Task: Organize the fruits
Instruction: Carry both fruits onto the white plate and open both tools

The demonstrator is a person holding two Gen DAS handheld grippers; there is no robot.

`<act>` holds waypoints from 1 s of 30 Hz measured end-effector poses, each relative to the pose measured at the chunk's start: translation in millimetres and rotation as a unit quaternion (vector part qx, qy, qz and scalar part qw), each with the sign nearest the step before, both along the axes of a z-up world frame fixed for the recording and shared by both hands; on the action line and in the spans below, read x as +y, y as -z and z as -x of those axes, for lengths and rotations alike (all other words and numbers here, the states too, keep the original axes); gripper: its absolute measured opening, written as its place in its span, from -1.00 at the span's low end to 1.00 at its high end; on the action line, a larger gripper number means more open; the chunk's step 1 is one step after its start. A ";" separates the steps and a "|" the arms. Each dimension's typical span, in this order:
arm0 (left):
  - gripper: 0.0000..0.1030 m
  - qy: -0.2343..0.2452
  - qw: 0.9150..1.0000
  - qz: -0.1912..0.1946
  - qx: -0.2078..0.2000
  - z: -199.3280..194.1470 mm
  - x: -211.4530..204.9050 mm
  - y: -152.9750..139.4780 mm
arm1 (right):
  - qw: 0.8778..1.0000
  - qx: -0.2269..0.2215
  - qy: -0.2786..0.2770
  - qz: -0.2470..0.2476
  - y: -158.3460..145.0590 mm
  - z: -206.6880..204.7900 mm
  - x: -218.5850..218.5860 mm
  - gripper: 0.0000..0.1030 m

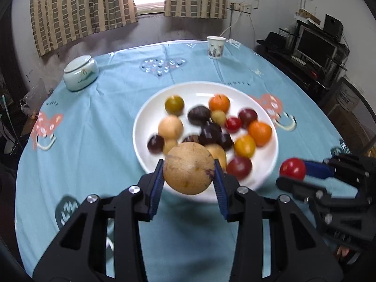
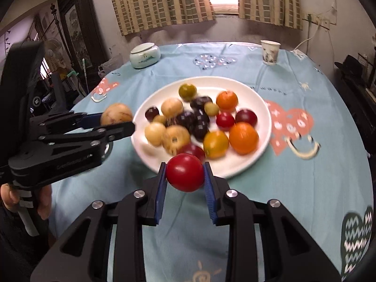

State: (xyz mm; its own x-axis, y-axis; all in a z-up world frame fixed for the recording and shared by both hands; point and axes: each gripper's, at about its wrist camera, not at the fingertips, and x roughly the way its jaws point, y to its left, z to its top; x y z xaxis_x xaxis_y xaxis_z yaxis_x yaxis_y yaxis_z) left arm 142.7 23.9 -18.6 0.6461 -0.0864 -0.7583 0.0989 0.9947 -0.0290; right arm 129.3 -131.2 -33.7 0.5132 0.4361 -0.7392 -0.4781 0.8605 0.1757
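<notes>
Your left gripper is closed around a large, round, tan-brown fruit with a speckled skin; both blue-padded fingers press against its sides, and it hangs over the near rim of the wide white round plate. Seen from the right wrist, that same fruit sits just beside the plate's left edge, above the light blue patterned tablecloth.

Your right gripper is clamped on a smooth, round, bright red fruit, its blue pads touching each side. In the right wrist view the red fruit sits in front of the plate's near rim; from the left wrist it appears off the plate's right side, above the cloth.

The plate is heaped with small round fruit, blurred in both views: two bright orange ones on the right, a yellow-orange one near the front, a greenish-yellow one at the back, several dark purple ones in the middle, pale tan ones on the left, and small red ones.

At the far side of the table stand a squat pale green ceramic jar with a lid on the left and a printed white paper cup on the right, both well apart from the plate.
</notes>
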 end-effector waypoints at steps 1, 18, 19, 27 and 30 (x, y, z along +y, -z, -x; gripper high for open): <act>-0.21 -0.004 1.000 0.003 0.002 -12.2 1.7 -1.5 | 1.000 0.004 -0.003 -0.002 -2.6 -13.6 4.7 -0.41; -0.19 -0.015 0.998 0.023 0.063 -108.7 -5.4 47.2 | 0.999 0.028 0.028 0.032 38.3 -94.8 22.5 -0.41; -0.19 -0.014 0.998 0.025 0.064 -110.1 -5.6 48.5 | 0.999 0.028 0.028 0.032 38.9 -95.8 22.1 -0.40; 0.40 -0.028 0.999 0.025 0.023 -103.7 -1.6 32.3 | 1.000 0.012 0.023 0.016 39.0 -96.2 21.8 0.21; 0.61 -0.031 0.999 0.033 0.006 -95.3 1.5 21.2 | 0.997 -0.035 0.037 0.051 32.0 -84.8 24.8 0.92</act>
